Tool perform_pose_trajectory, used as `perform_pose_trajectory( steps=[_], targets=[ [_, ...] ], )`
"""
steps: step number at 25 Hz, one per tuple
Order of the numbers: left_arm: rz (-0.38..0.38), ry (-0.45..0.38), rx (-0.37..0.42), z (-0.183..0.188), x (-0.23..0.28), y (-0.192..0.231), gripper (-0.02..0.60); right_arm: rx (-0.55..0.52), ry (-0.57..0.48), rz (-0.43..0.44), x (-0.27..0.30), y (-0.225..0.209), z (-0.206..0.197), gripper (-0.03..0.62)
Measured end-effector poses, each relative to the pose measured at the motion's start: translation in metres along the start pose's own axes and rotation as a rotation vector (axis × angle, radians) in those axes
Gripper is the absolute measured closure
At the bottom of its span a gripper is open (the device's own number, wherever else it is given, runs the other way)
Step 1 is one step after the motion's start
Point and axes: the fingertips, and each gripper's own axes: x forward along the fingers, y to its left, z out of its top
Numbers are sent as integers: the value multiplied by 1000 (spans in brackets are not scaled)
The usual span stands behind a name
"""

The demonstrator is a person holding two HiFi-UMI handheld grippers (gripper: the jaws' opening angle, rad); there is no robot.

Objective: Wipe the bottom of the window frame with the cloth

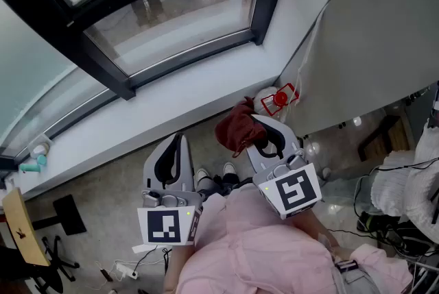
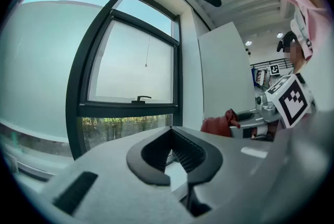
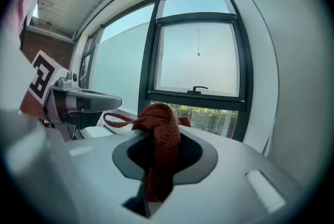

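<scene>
A dark red cloth (image 1: 235, 125) is bunched in my right gripper (image 1: 255, 129), which is shut on it just below the white sill (image 1: 171, 102). In the right gripper view the cloth (image 3: 159, 122) bulges up from between the jaws of the right gripper (image 3: 164, 133). My left gripper (image 1: 175, 150) hangs beside it to the left, jaws shut with nothing in them (image 2: 170, 131). Above the sill runs the dark bottom rail of the window frame (image 1: 188, 58). Both grippers are short of the frame and touch neither it nor the sill.
A red-and-white object (image 1: 278, 99) sits in the corner where the sill meets a white partition (image 1: 384, 32). A teal item (image 1: 33, 164) lies at the sill's left end. A wooden board (image 1: 19, 225) and a power strip (image 1: 123, 266) are on the floor at left; clutter (image 1: 405, 190) stands at right.
</scene>
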Motion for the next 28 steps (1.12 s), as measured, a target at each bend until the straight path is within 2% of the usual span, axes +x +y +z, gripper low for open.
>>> perform_pose_trajectory(
  steps=[11, 15, 20, 28],
  targets=[
    [-2, -4, 2, 1, 10, -13, 586, -18, -8, 13, -3, -13, -3, 528],
    [-3, -9, 4, 1, 11, -14, 586, 15, 1, 1, -6, -16, -6, 528],
    [2, -6, 17, 3, 13, -19, 586, 99, -11, 43, -11, -18, -11, 526],
    [41, 11, -1, 0, 7, 5, 586, 113, -1, 4, 1, -29, -14, 526]
  ],
)
